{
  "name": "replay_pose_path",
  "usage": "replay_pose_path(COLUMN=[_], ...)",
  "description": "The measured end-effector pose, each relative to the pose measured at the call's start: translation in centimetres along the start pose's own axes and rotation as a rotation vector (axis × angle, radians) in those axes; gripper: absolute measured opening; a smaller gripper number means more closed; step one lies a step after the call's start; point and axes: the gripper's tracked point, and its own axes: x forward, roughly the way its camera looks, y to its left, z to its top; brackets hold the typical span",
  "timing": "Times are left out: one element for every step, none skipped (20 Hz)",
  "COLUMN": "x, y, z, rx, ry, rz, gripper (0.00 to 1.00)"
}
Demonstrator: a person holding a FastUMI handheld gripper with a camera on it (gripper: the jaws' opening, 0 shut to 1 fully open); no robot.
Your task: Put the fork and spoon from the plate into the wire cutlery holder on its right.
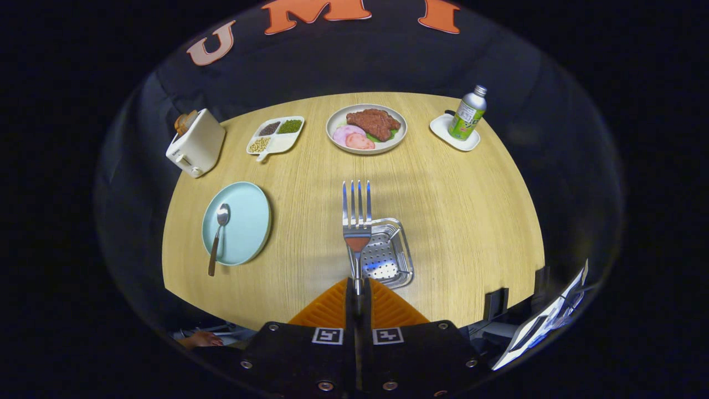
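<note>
Fork held in the gripper above the wire cutlery holder, tines pointing away.

The fork (356, 221) runs lengthwise straight ahead of the gripper (358, 292), handle pinched between the two closed fingers and tines aimed toward the far side of the table (465, 221). Its head hangs over the near left part of the metal cutlery holder (388, 256), which sits just beyond the fingertips. To the left, well apart, the spoon (217, 237) lies on the pale blue plate (243, 224), bowl away, handle over the near rim. Farther off stand a toaster (195, 143), a divided dish (275, 134), a plate of food (366, 128) and a bottle (468, 113) on a small white tray (446, 134).
</note>
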Motion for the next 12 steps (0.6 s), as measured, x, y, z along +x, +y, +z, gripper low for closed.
replay_pose_path(x=[0.1,0.3,0.6,0.9,1.0,1.2,1.3,1.4,1.6,1.7,1.7,1.9], y=[-0.5,-1.0,-1.3,-1.5,-1.8,-1.9,-1.9,-2.1,-2.2,-2.3,-2.4,-2.6], z=[-0.6,-0.9,-1.4,-1.7,-2.1,-2.3,-2.4,-2.5,-2.7,-2.9,-3.2,-3.3], rx=[-0.004,-0.01,-0.02,-0.026,-0.033,-0.039,-0.046,-0.054,-0.063,-0.073,-0.079,-0.08], ry=[0.017,0.028,0.046,0.057,0.071,0.08,0.089,0.094,0.104,0.116,0.131,0.143], rz=[-0.005,-0.012,-0.015,-0.015,-0.015,-0.013,-0.011,-0.009,-0.008,-0.006,-0.004,-0.006], gripper=[0.05,0.05,0.05,0.05,0.05,0.05,0.05,0.05,0.05,0.05,0.05,0.05])
